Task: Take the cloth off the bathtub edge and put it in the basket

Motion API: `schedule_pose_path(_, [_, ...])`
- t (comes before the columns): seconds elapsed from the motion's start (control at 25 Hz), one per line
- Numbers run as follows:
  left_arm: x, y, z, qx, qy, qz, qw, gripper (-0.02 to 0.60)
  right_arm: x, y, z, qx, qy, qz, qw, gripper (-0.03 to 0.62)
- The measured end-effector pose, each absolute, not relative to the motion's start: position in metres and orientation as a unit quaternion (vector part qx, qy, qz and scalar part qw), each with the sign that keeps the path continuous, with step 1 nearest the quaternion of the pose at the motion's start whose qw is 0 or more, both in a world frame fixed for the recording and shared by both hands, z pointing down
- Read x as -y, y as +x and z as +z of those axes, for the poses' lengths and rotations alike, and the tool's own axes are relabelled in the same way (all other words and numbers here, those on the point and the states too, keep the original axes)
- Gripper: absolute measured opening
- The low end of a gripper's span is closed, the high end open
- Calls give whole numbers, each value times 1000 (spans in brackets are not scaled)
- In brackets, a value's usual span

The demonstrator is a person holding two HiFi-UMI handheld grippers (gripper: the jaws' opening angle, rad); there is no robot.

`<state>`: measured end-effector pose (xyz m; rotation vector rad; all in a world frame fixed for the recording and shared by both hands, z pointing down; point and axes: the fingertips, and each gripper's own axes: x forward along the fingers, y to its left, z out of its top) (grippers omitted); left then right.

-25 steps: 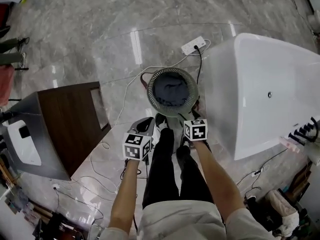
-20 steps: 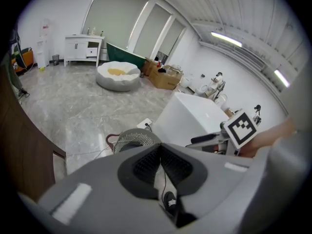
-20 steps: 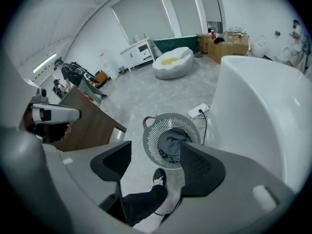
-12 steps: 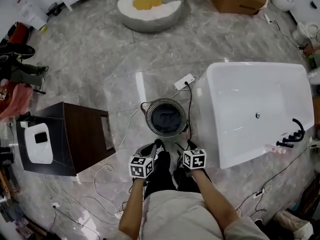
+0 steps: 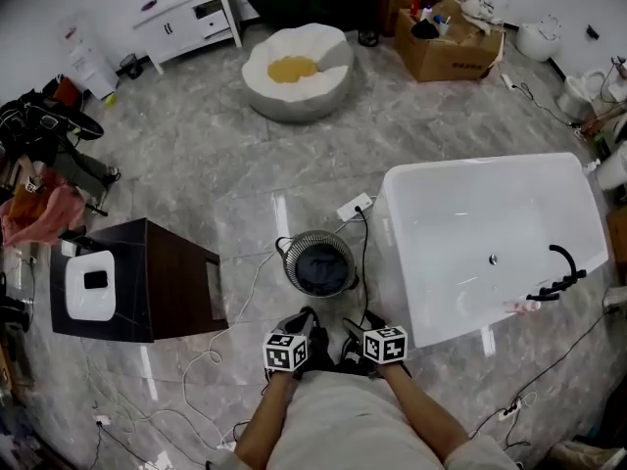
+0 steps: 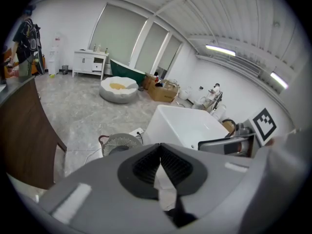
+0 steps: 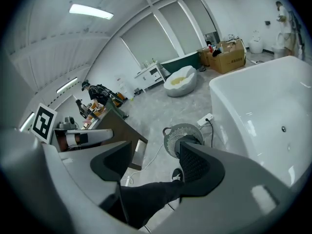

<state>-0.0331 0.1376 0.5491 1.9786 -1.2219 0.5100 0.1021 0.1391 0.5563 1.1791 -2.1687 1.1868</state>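
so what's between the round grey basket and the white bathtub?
Head view: only a black cable, plugged into a white power strip, runs over floor between round grey basket and white bathtub.

So the round grey wire basket [image 5: 315, 262] sits on the marble floor just beside the white rectangular bathtub [image 5: 490, 243], dark cloth [image 5: 319, 268] bundled inside. Left claw [image 5: 299, 326] and right claw [image 5: 361, 331] hover side by side near the person's shoes, apart from the basket.

left gripper [image 5: 302, 323] + right gripper [image 5: 355, 329] | drawn up and back | basket [image 5: 287, 258] now well apart
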Motion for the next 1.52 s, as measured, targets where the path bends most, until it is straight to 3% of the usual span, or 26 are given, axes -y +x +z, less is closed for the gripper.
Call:
schedule_pose_path(0.24, [-181, -9, 534, 482, 788, 212, 318, 58, -148, 115, 539, 796, 420, 397, 181, 305])
schedule_pose_path(0.96, [-207, 3, 529, 514, 771, 166, 337, 58, -184, 121, 525, 834, 389, 342, 189, 302])
schedule_pose_path(1.2, [-196, 3, 520, 527, 784, 172, 278, 58, -187, 126, 521, 835, 396, 338, 177, 219])
schedule_pose_path(1.4, [-199, 6, 529, 524, 779, 181, 293, 58, -187, 129, 522, 835, 397, 335, 181, 193])
schedule_pose_path(1.52, [-201, 1, 529, 535, 770, 178, 298, 58, -186, 132, 522, 831, 404, 338, 178, 121])
